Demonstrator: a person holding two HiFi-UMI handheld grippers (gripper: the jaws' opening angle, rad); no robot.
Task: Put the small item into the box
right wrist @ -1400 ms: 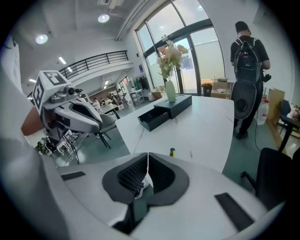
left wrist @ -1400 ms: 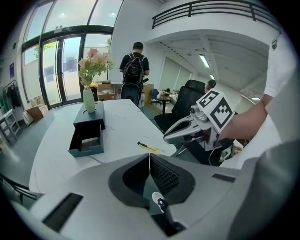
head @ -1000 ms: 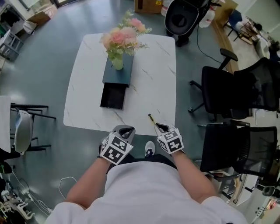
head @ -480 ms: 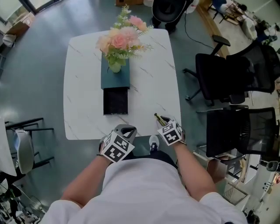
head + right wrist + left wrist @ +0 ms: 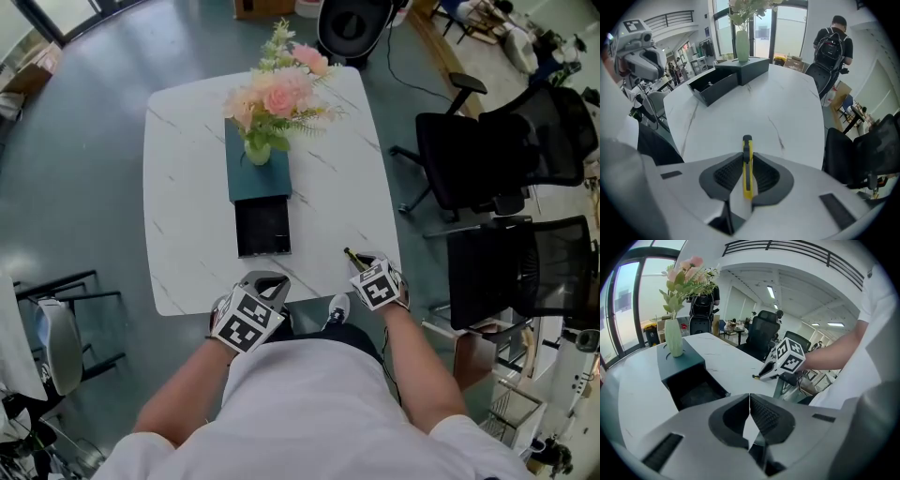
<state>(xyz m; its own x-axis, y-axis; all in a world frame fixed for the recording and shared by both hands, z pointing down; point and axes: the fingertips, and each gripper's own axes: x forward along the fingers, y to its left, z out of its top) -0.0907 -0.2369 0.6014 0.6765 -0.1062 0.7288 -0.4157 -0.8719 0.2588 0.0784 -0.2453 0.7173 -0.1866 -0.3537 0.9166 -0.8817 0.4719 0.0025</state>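
Tabletop (image 5: 187, 216) of white marble carries a dark box (image 5: 255, 178), its drawer (image 5: 262, 228) open, flower vase (image 5: 258, 148) on top. At the near right corner, well apart, the right tongs (image 5: 747, 161) grip a yellow utility knife (image 5: 747, 143). The left tongs (image 5: 750, 404) are clenched, empty.

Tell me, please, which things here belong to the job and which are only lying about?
For the job:
yellow small item, held between the jaws of the right gripper
dark box, its drawer open

Only lying about:
vase of flowers on the box
office chairs
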